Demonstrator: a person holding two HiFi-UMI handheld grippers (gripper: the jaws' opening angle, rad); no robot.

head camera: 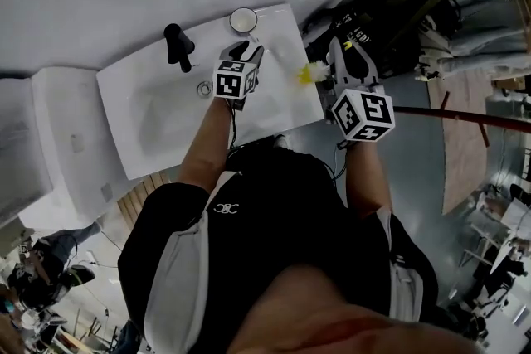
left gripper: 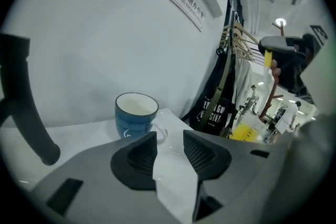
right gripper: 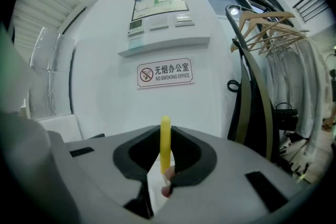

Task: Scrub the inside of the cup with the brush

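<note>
- Left gripper (left gripper: pixel 169 148): fingers (left gripper: pixel 137 157) a narrow gap apart, nothing between them.
- Cup (left gripper: pixel 135 114): blue outside, white inside, upright, just beyond the left fingers, handle toward them. It stands at the back right corner of the sink (head camera: pixel 137 91).
- Right gripper (right gripper: pixel 166 152): fingers closed on the brush (right gripper: pixel 165 136), its yellow handle upright between them.
- Head view: the brush's yellow end is at the sink's right edge, apart from the cup.
- Black tap (head camera: pixel 177 46): back edge, left of the cup.

White sink (head camera: pixel 137 116) carries 1 blue cup (head camera: pixel 243 19) (back corner) and black faucet (head camera: pixel 178 46).
</note>
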